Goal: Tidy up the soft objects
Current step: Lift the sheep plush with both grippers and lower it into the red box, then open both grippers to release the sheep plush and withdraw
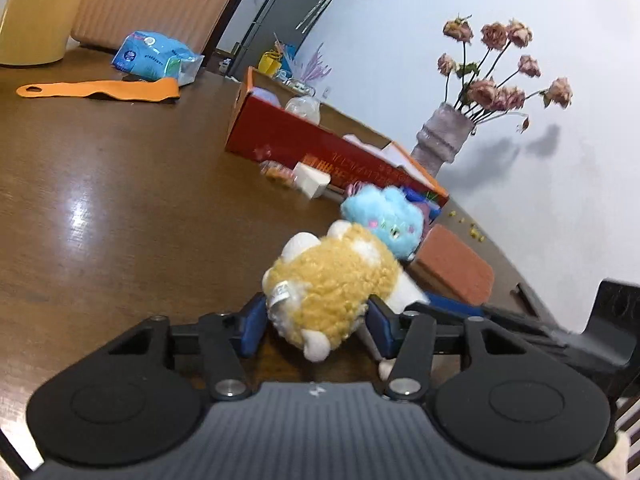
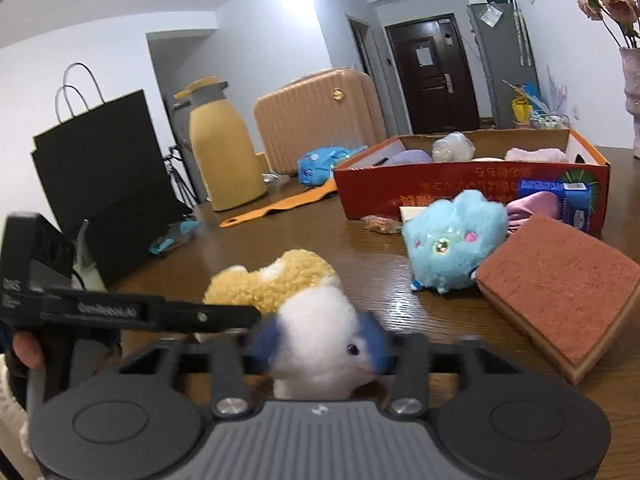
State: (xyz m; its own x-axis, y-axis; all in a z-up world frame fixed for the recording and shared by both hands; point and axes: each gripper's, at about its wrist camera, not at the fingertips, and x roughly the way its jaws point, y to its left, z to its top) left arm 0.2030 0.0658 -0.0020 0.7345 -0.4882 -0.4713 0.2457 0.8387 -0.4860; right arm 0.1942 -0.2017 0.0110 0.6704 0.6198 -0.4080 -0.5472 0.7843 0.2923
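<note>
- left gripper angled down a bit, blue pads squeezing something soft
- right gripper same tilt, jaws narrow, also clamped on it

bare table lies open left; blue plush, sponge and red box crowd the right.

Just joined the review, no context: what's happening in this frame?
A person is working with two hand-held grippers on one yellow-and-white plush toy on the wooden table. The left hand-held gripper has its blue pads on the toy's yellow body; the right hand-held gripper pinches its white end. A blue plush toy and a red sponge lie loose in front of the red cardboard box, which already holds a few soft items.
</note>
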